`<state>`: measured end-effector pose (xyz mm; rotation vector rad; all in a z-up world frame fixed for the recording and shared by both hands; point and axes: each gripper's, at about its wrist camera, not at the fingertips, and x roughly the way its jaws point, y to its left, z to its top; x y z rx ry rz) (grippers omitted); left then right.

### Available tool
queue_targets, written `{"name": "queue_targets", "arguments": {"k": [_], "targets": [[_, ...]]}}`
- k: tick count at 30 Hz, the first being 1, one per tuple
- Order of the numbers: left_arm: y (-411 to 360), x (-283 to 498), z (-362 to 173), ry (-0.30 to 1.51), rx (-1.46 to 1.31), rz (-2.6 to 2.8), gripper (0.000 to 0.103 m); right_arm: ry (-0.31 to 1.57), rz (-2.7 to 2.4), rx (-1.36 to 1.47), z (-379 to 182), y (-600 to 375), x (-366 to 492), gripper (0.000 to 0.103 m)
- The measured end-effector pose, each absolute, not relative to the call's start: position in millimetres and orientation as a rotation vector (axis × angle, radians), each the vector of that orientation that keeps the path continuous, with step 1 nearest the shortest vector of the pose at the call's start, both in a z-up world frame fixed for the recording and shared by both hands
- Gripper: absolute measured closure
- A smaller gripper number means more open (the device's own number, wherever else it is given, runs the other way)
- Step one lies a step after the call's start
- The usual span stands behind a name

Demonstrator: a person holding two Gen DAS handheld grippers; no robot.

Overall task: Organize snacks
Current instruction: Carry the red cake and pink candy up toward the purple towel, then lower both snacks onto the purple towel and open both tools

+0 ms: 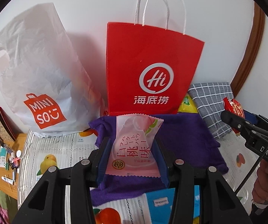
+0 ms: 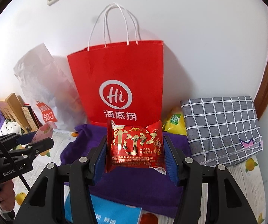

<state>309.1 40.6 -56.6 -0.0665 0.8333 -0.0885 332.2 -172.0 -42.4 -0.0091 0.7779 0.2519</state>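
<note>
Snacks, one in each gripper, both up off the surface in front of the bags! Starting at the far left: a white plastic bag (image 1: 40,78) with an orange logo slumps against the wall, and beside it a red paper bag (image 1: 150,71) stands upright, white handles up, its foot touching the back edge of a purple cloth (image 1: 186,140). Now the left gripper (image 1: 132,149): it points forward and downward, blue pads pressed against both sides of a pink peach snack packet (image 1: 134,143), which sits upright between them, above the purple cloth. The jaws are pinching that packet, no gap either side. In the right wrist view the same gripper shows at the left edge, the hand (image 2: 1,194) wrapped round its handle low down. Moving right: the right gripper (image 2: 135,149), tilted downward in much the same way, clamps a red snack packet (image 2: 135,145) with gold lettering, pads tight on its left and right edges, held directly in front of the red bag's base. Behind it a yellow packet (image 2: 175,125) lies wedged between the red bag and a folded grey checked cloth (image 2: 221,128) at the far right. A fruit-print sheet (image 1: 46,158) covers the surface beneath it all.
</note>
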Motion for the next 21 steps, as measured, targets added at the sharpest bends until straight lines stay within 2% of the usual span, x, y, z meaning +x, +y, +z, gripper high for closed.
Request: {"name": "queue_targets", "arguments": {"k": [12,21], "targets": [[55,355,-96,0.918,-0.107,-0.092,0.059,0.839,0.252,0.069,-79,-194,370,0.048],[47,368,-131,1.003,-0.096,-0.086,0.059,0.988,0.263,0.018,-129,-192,393,0.048]]}}
